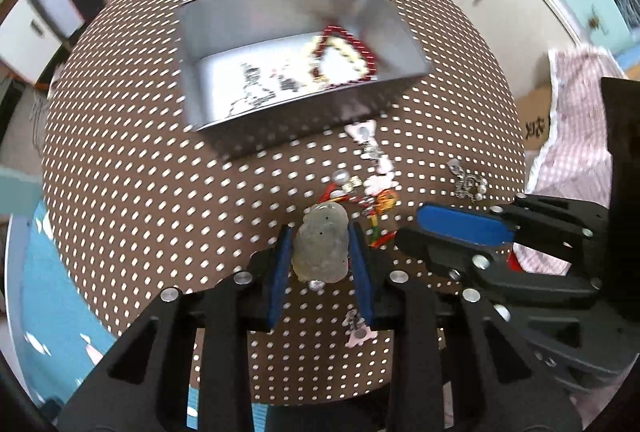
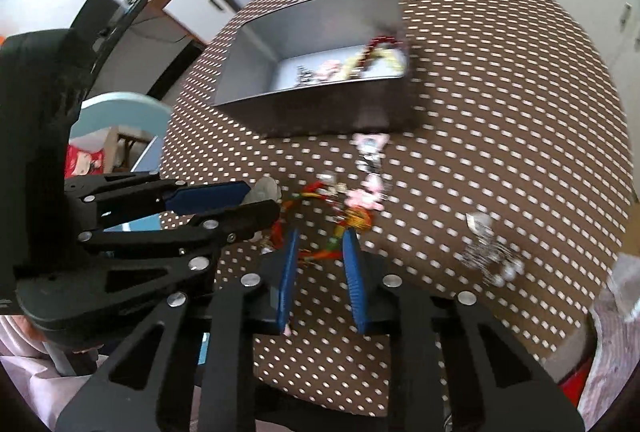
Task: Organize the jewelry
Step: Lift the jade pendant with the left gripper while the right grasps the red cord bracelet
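Note:
My left gripper (image 1: 320, 232) is shut on a pale translucent carved pendant (image 1: 321, 246) that hangs on a red and multicoloured cord (image 1: 374, 210), low over the table. In the right wrist view the pendant (image 2: 264, 190) shows between the left gripper's fingers (image 2: 208, 194). My right gripper (image 2: 320, 244) stands open over that cord (image 2: 320, 252), its fingers either side of it. A grey metal box (image 1: 200, 100) behind holds a red bead bracelet (image 1: 360, 48), a cream bead strand and small silver pieces. A pink and silver charm chain (image 1: 376, 160) and a silver pearl piece (image 1: 470, 184) lie on the table.
The round table has a brown cloth with white dots (image 1: 140, 172). A pink checked cloth (image 1: 576, 136) lies at the right edge. A small pink and silver piece (image 1: 356, 328) lies under my left gripper. White and teal cabinets stand behind.

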